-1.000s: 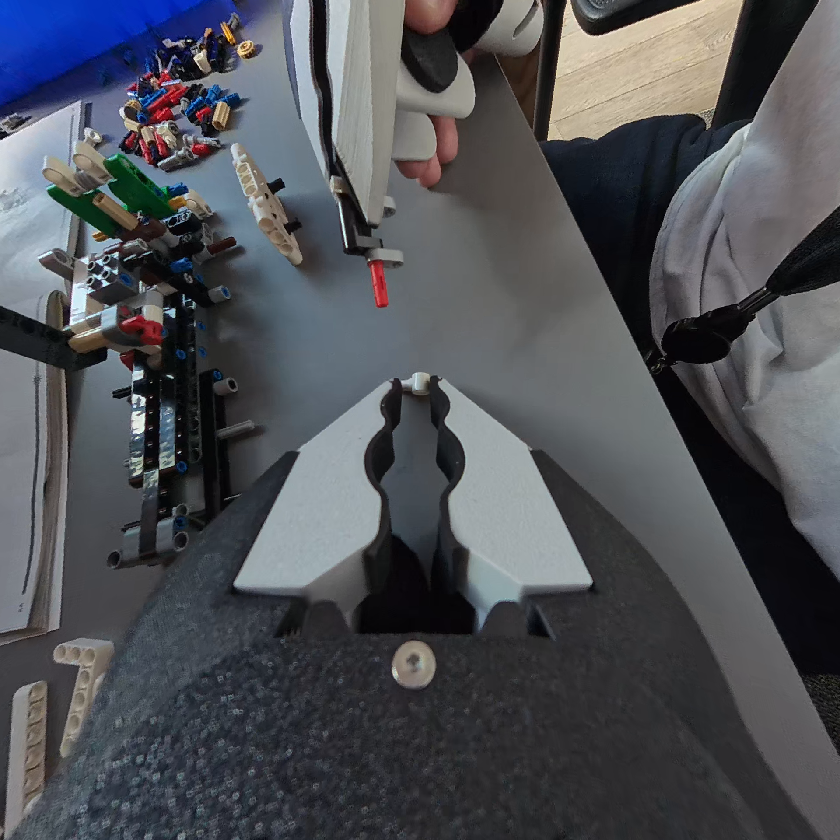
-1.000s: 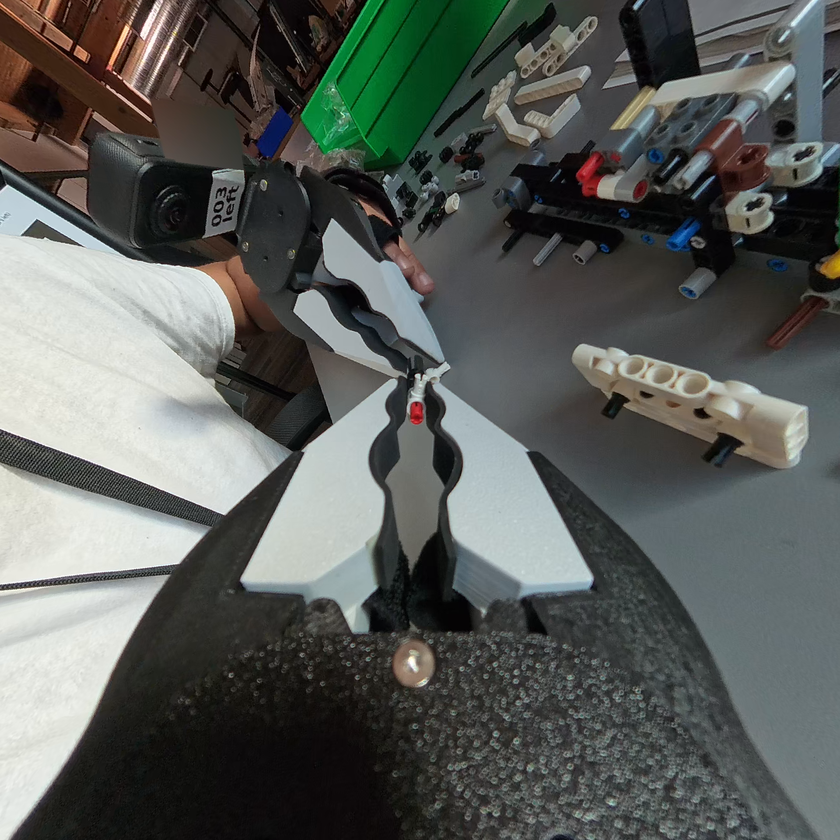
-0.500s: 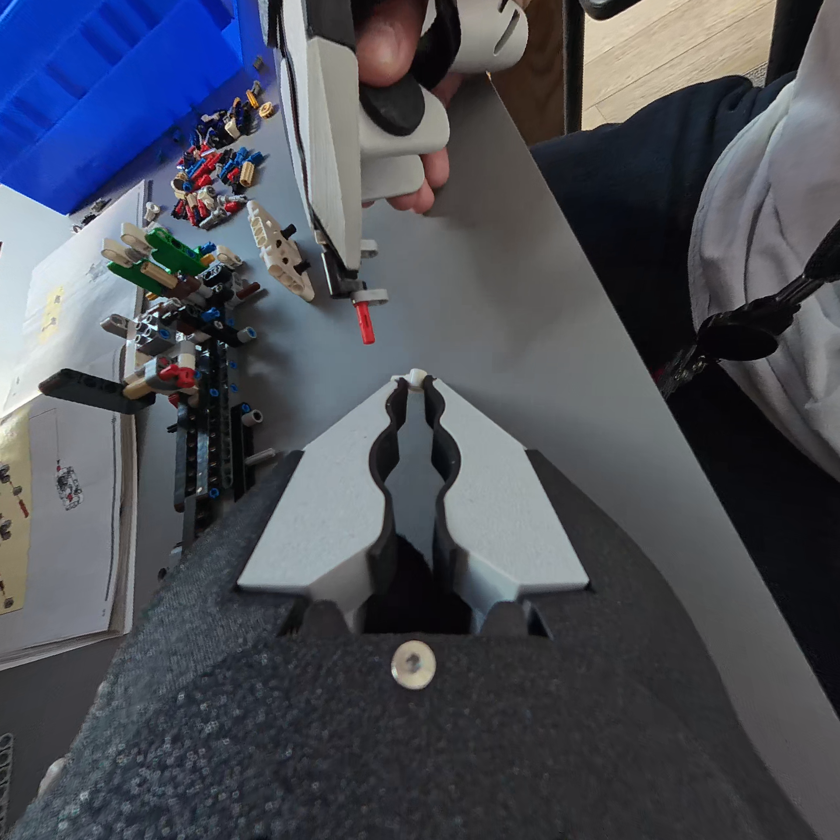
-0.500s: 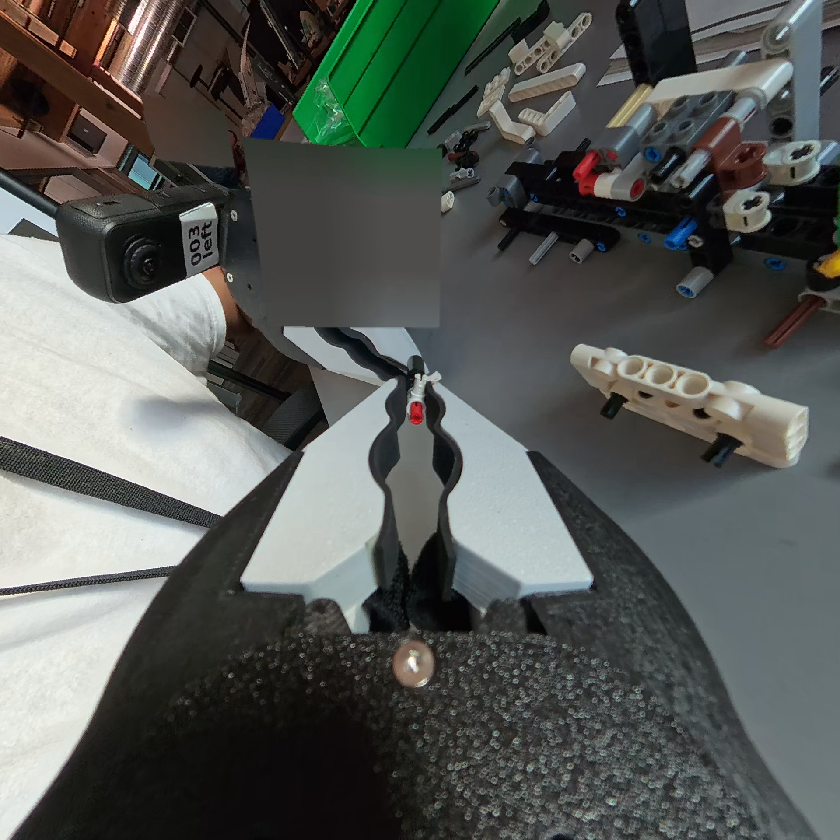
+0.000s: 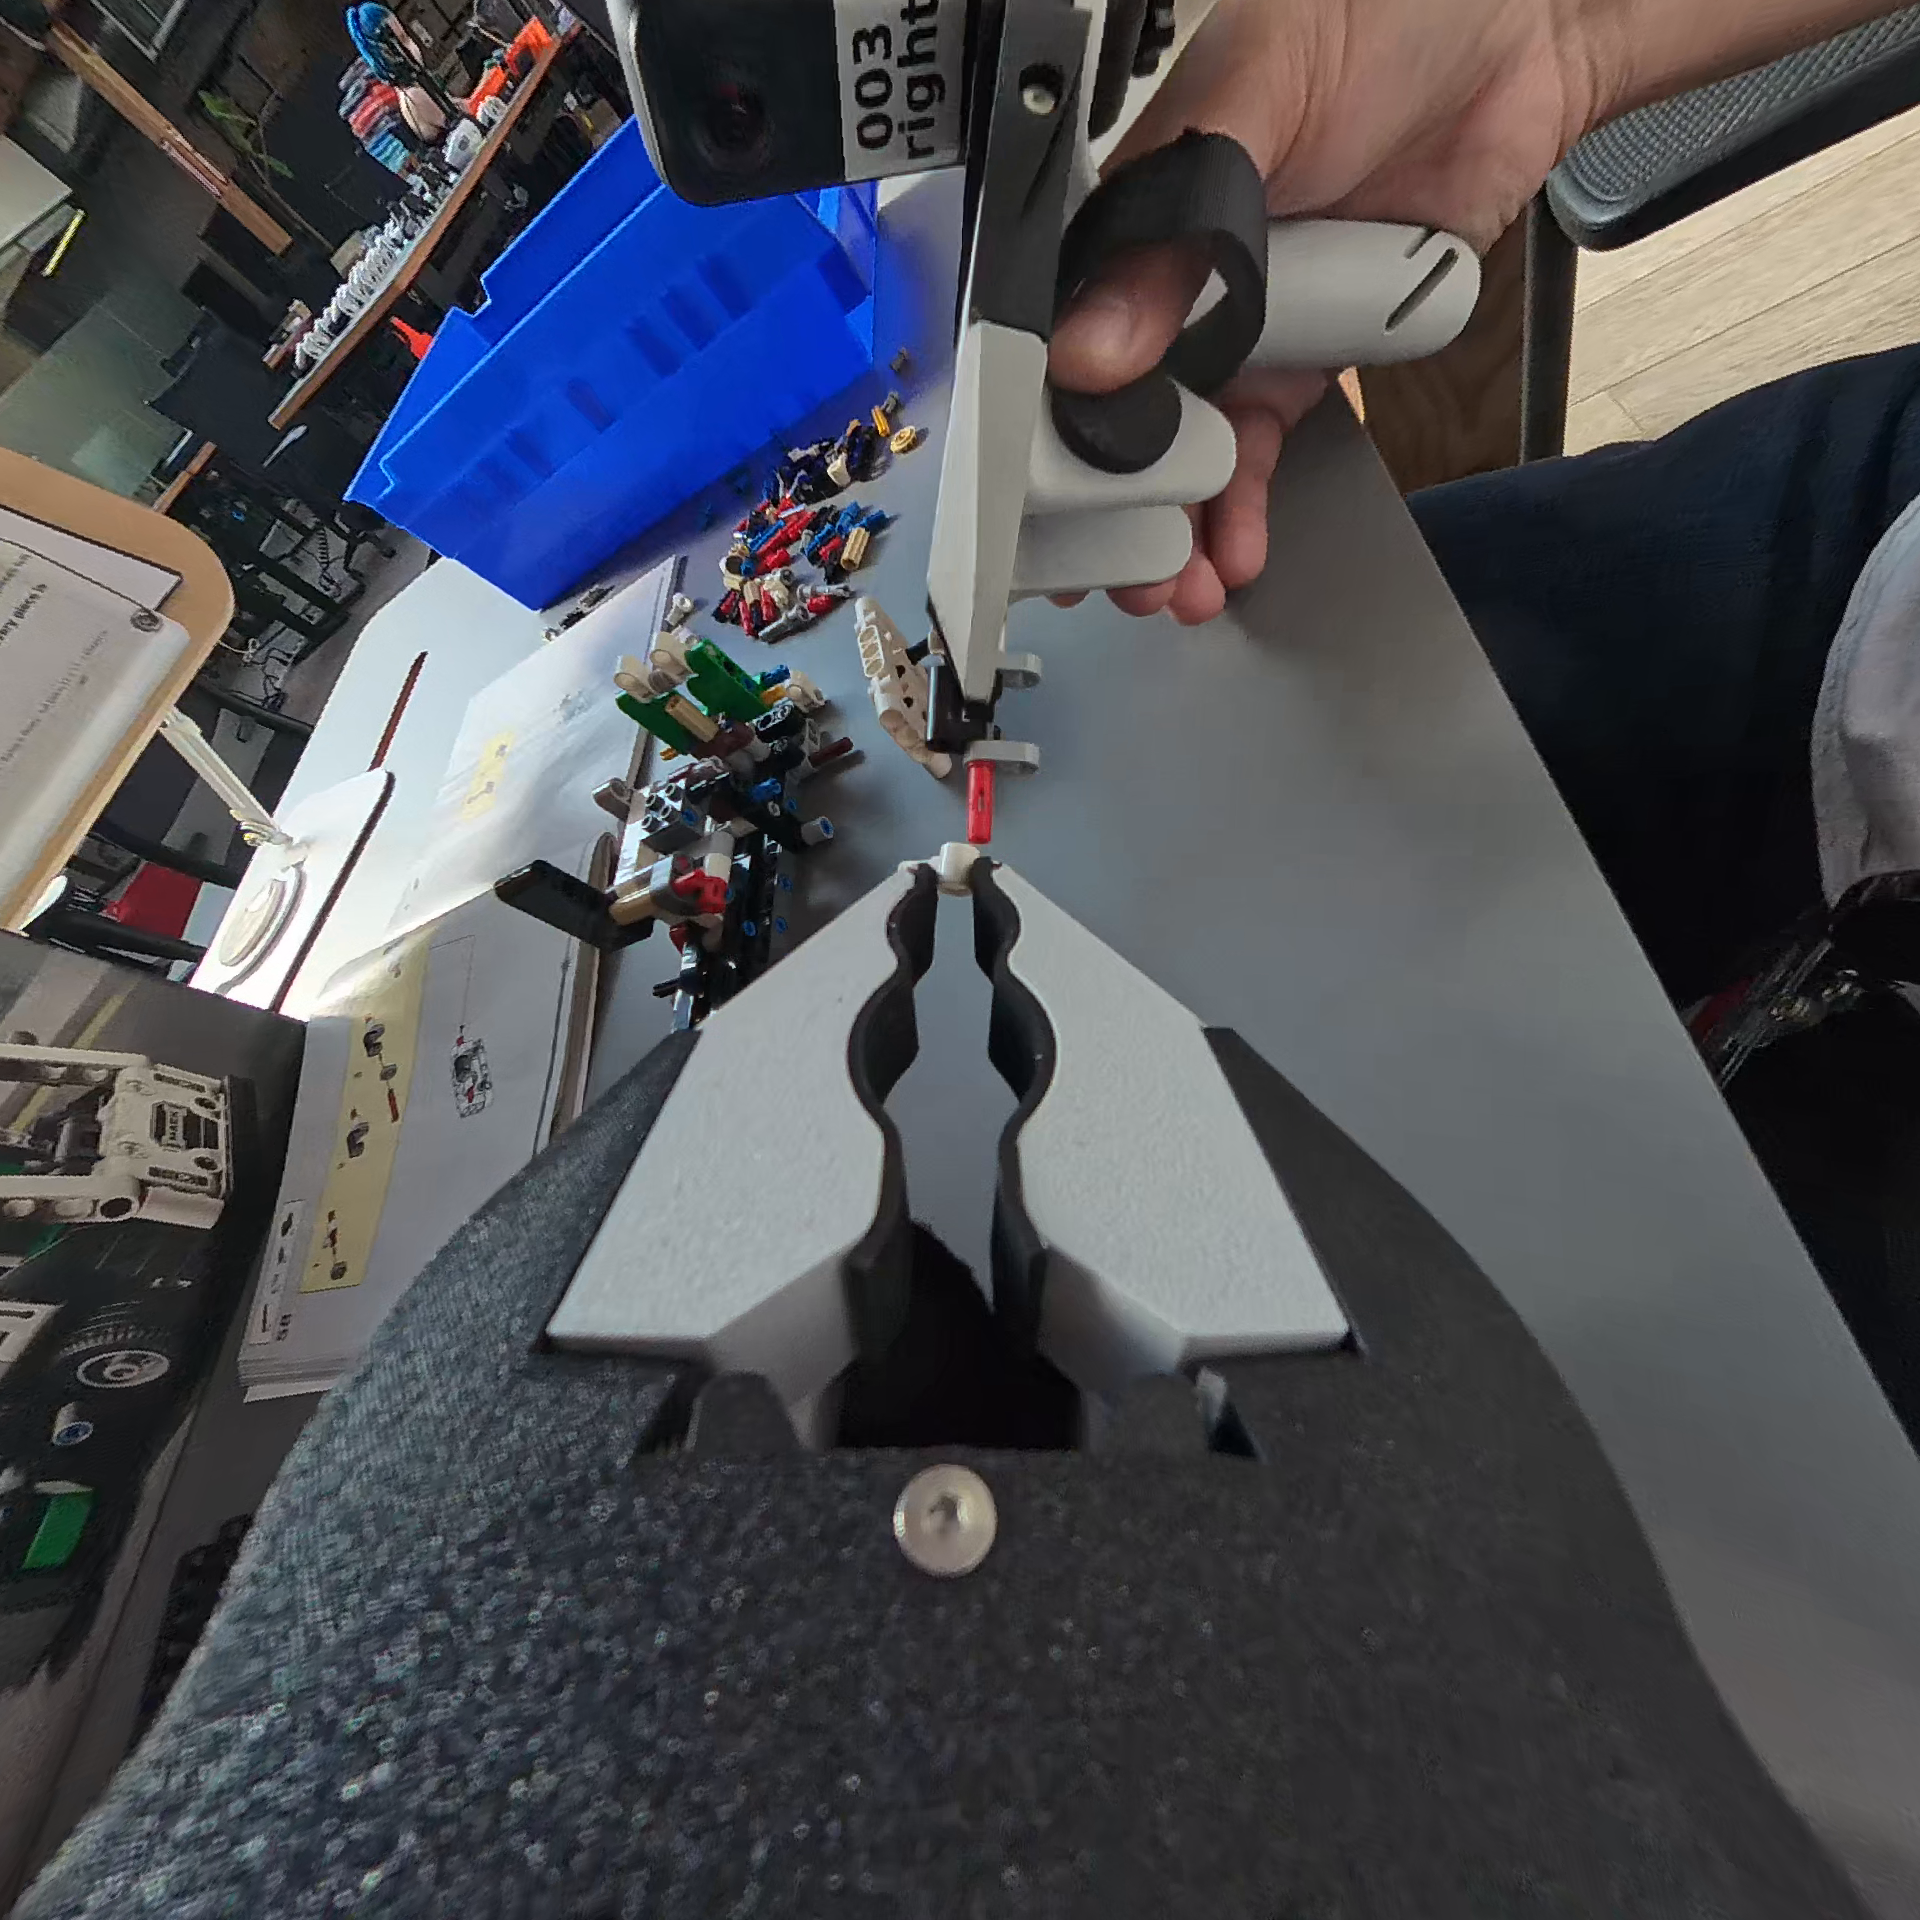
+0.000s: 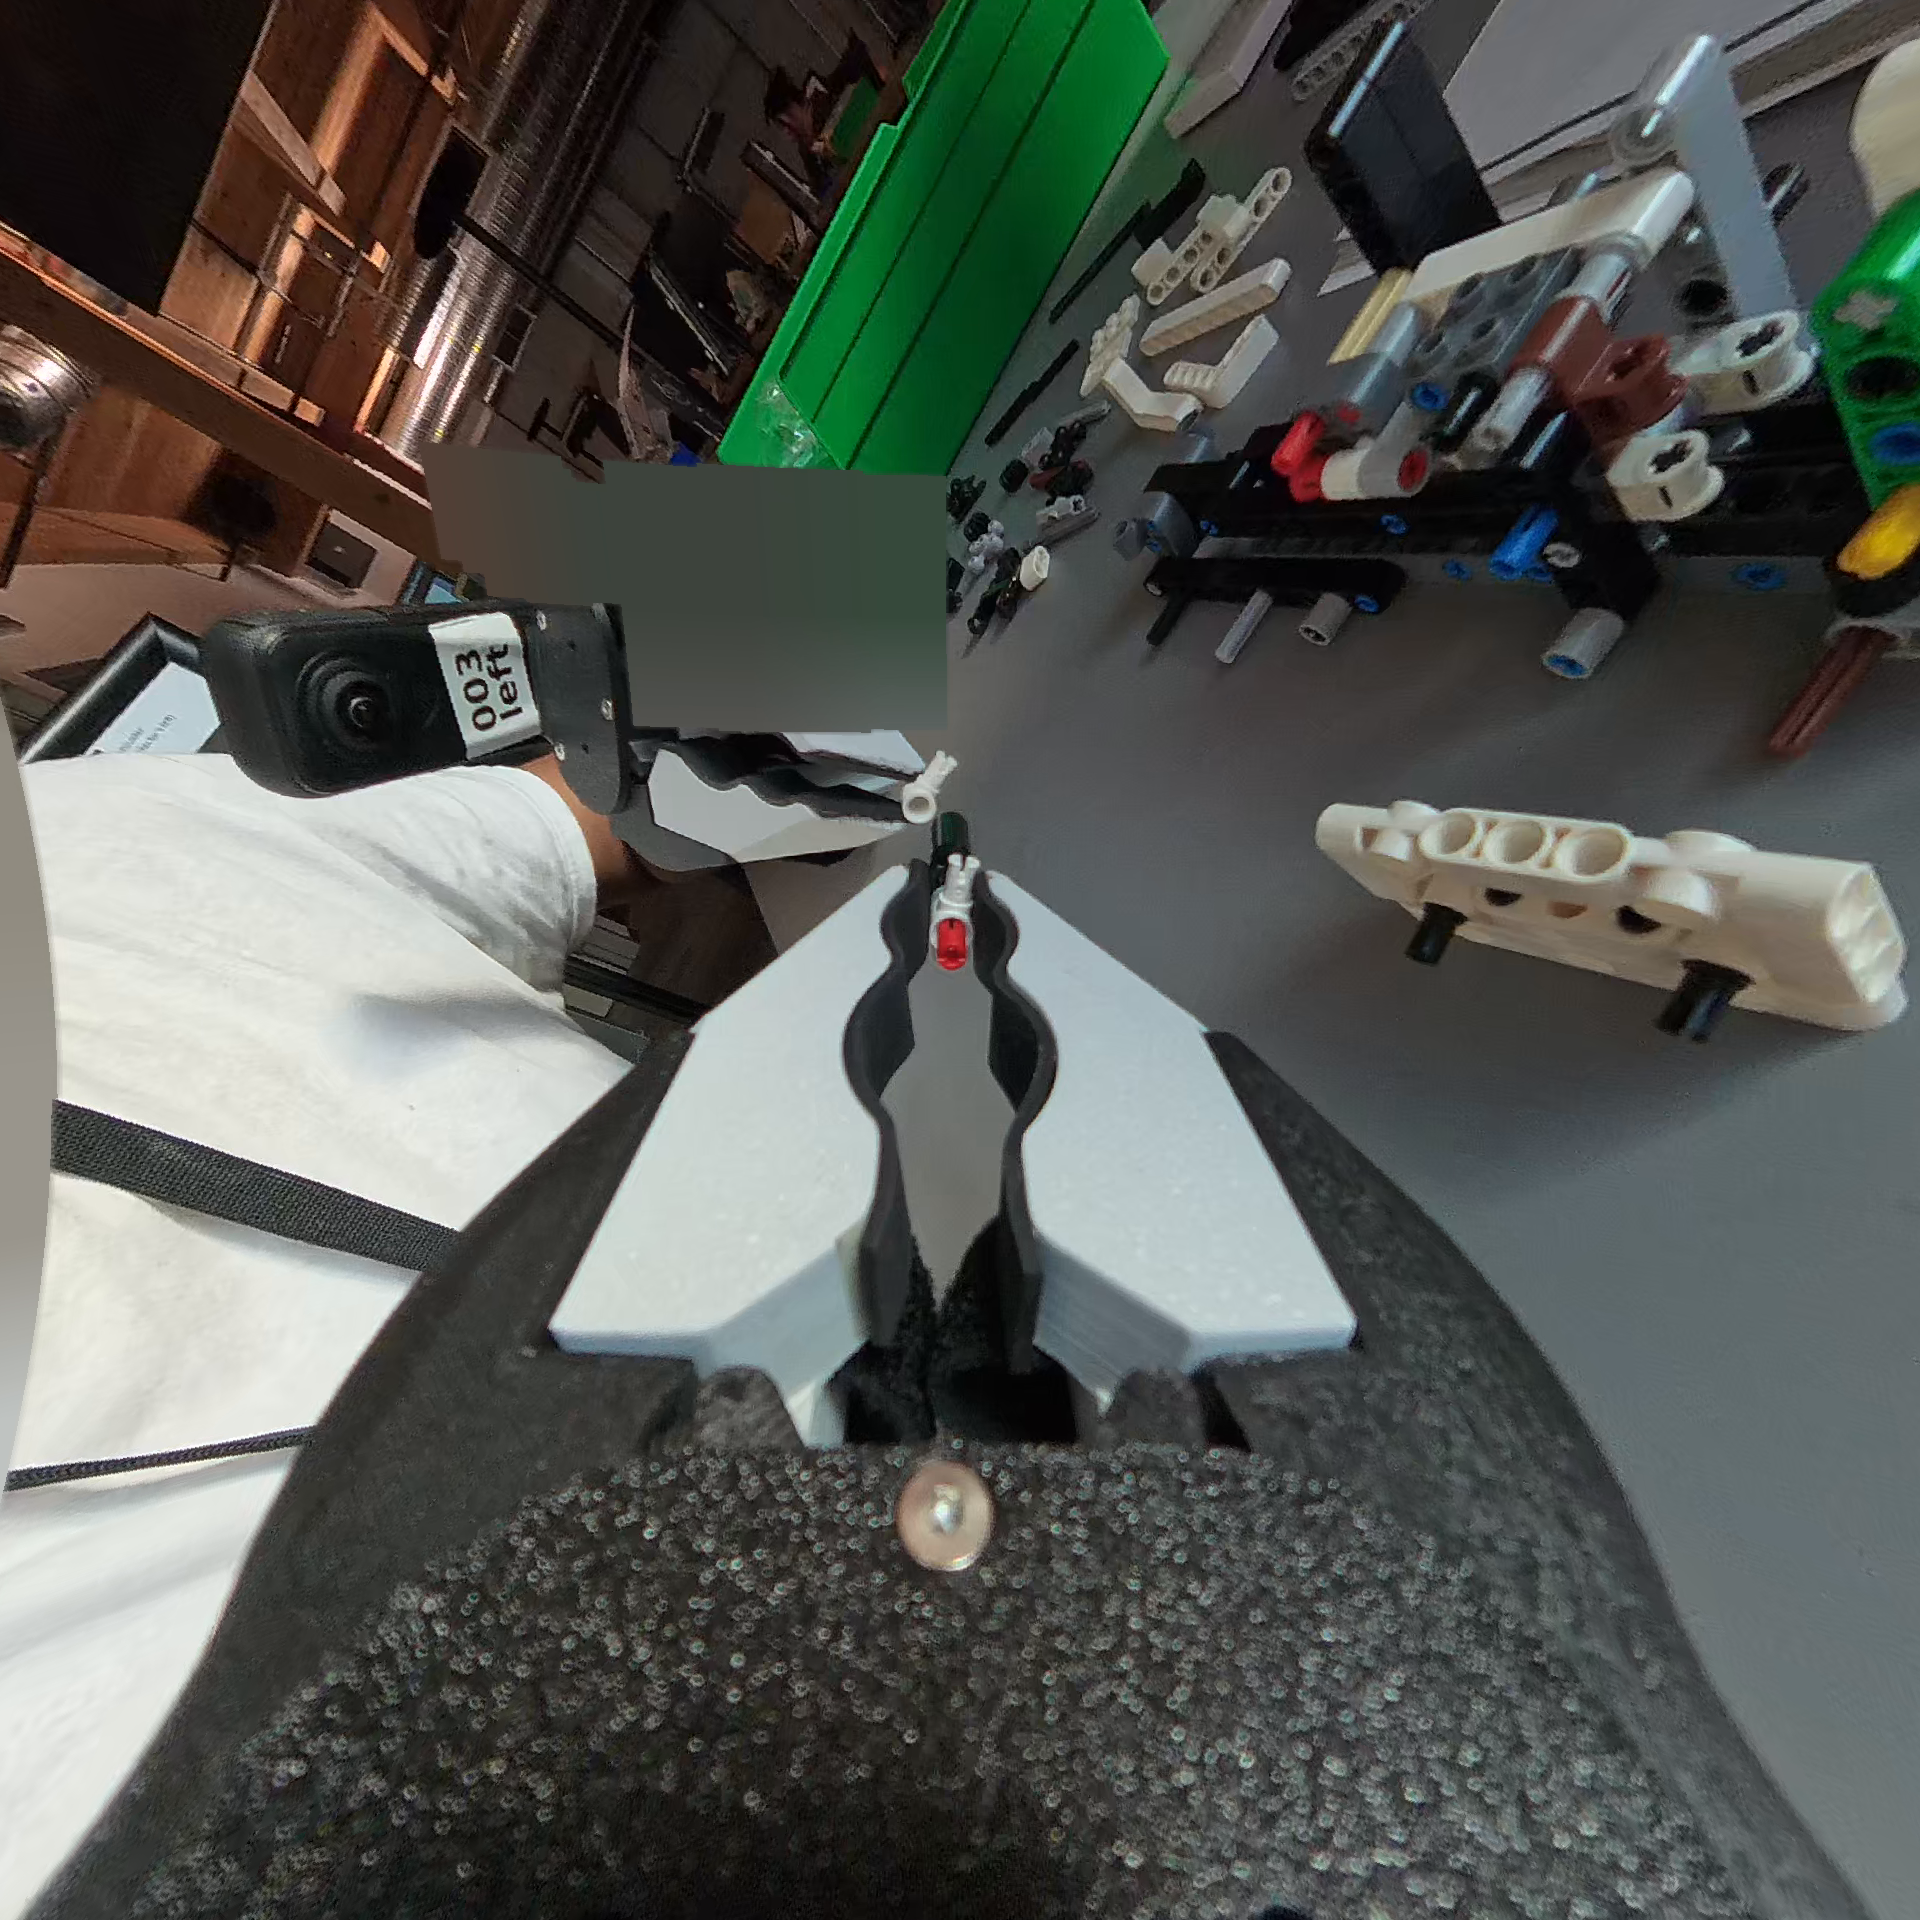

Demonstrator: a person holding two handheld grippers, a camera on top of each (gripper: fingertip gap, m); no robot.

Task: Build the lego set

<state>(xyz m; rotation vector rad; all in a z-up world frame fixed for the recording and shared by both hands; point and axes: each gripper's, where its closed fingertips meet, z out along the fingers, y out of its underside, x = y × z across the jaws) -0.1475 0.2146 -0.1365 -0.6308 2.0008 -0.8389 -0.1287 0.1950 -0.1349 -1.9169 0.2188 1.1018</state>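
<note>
My left gripper [image 5: 954, 878] is shut on a small white connector pin [image 5: 954, 864], pinched at the very fingertips above the grey table [image 5: 1299, 935]. My right gripper [image 6: 951, 883] is shut on a small grey connector [image 6: 954, 902] with a red pin [image 6: 948, 940] and a black pin [image 6: 949, 834] in it. In the left wrist view the right gripper [image 5: 971, 727] points down at my left fingertips, and its red pin [image 5: 977, 805] ends just above the white pin. In the right wrist view the left gripper [image 6: 904, 795] holds the white pin [image 6: 925, 792] just up and left of the black pin.
A partly built brick model [image 5: 717, 810] and a white beam [image 5: 894, 686] lie left of the grippers, with a pile of small parts [image 5: 810, 540], a blue bin [image 5: 644, 353] and a booklet [image 5: 468, 883] around them. A green bin [image 6: 935, 239] stands behind. A person in a white shirt [image 6: 260, 987] sits close. Both grippers' tips are close together, under 4 cm apart.
The left gripper tilted up and drew nearer the right one. Its pads closed a little tighter on the white pin, which turned between them. The red pin's tip now sits close above it.
</note>
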